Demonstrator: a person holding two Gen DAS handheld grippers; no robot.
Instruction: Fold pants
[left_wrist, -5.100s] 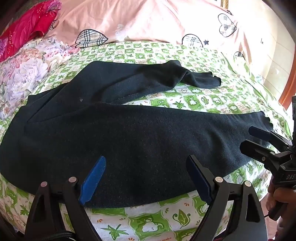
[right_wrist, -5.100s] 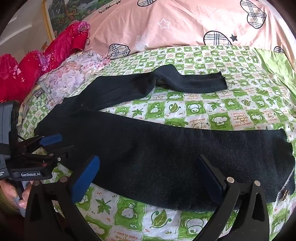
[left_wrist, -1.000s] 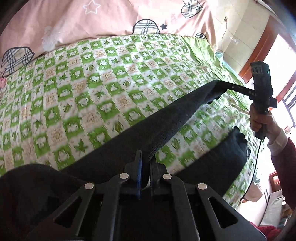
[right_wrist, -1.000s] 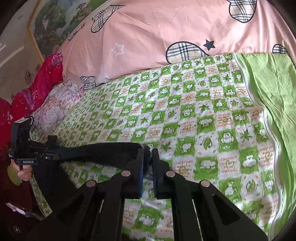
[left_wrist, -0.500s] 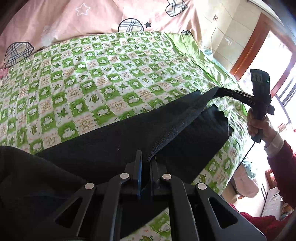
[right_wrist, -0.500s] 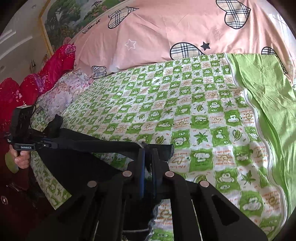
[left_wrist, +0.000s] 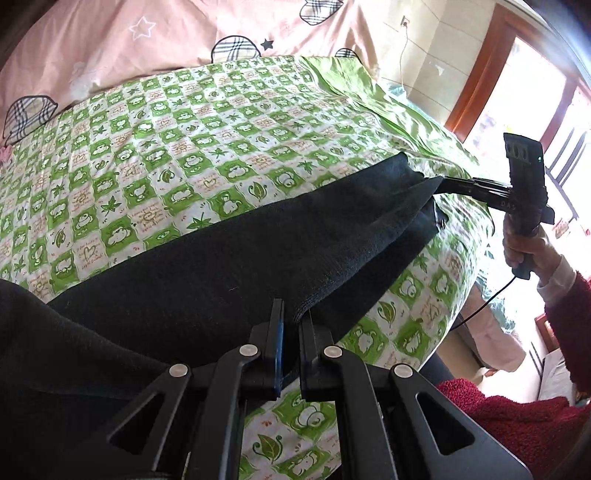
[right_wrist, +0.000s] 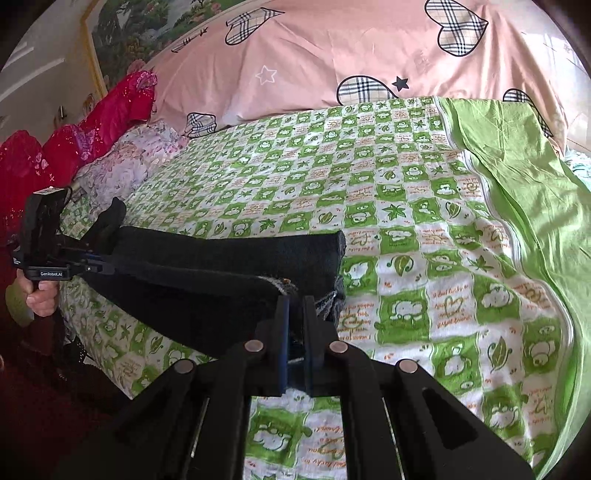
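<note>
Left gripper (left_wrist: 291, 325): jaws closed tight, nipping the edge of the dark pants (left_wrist: 229, 266) near the front of the bed. Seen from the right wrist view, it sits at the far left, held by a bare hand (right_wrist: 40, 295), with the cloth running out from its tip.

Right gripper (right_wrist: 293, 306): jaws likewise pressed together on the other end of the same garment, a pale frayed hem edge showing just above the tips. From the left wrist view it appears at the right, gripped by a hand (left_wrist: 524, 251) in a red fuzzy sleeve (left_wrist: 569, 306) with a white cuff.

Pants: one pair, black, one leg doubled over the other, lying along the near edge of the green-and-white checked bedsheet (right_wrist: 369, 192), its top edge drawn between the two grippers.

Writing: "GenRobot.AI" on the left gripper's body; letters reading "DAS" on the right one, the rest unclear. Small orange script on the sheet squares, too small to read with certainty.

Other items: one pink quilt (right_wrist: 332, 48) with plaid hearts and stars; one floral cover (right_wrist: 125, 162); red bedding (right_wrist: 92, 129); one plain green sheet (right_wrist: 517, 155).
</note>
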